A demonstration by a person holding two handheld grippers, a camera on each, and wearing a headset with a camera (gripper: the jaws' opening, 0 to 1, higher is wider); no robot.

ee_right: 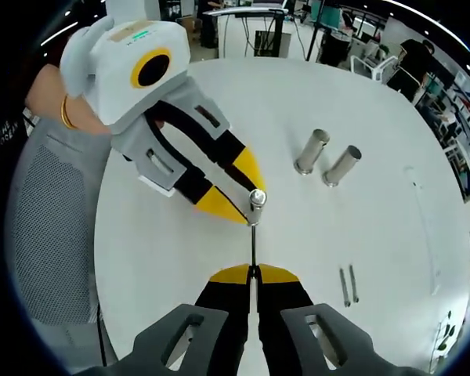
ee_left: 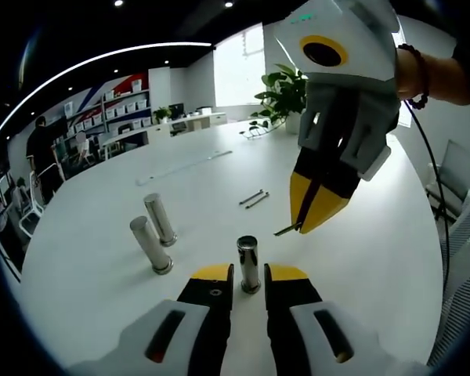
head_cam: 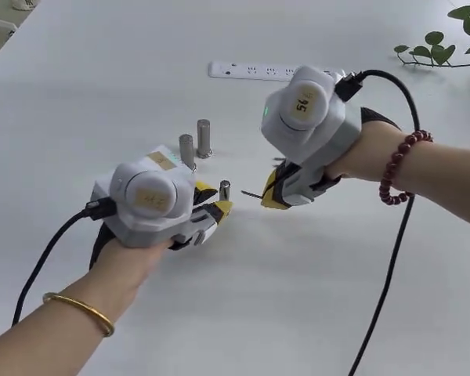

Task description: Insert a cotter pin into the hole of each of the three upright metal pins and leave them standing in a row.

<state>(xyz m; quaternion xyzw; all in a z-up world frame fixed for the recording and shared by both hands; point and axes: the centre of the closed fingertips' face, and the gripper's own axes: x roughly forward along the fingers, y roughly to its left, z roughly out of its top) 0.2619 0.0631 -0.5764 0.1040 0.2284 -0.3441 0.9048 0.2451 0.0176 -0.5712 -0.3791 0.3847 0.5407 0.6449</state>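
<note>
A short metal pin (ee_left: 248, 265) stands upright on the white table between the yellow-tipped jaws of my left gripper (ee_left: 248, 276), which is shut on it. The same pin (head_cam: 225, 190) is in the head view just right of the left gripper (head_cam: 215, 200). My right gripper (ee_right: 253, 274) is shut on a thin cotter pin (ee_right: 253, 247) that points at the held pin's (ee_right: 256, 199) upper part. Seen from the left, the cotter pin's (ee_left: 286, 230) tip is a small gap from it. Two more metal pins (head_cam: 187, 149) (head_cam: 204, 138) stand side by side behind.
Two loose cotter pins (ee_left: 253, 199) lie on the table beyond the held pin. A white power strip (head_cam: 251, 70) lies at the far side, and a plant (head_cam: 446, 43) is at the far right. Black cables trail from both grippers.
</note>
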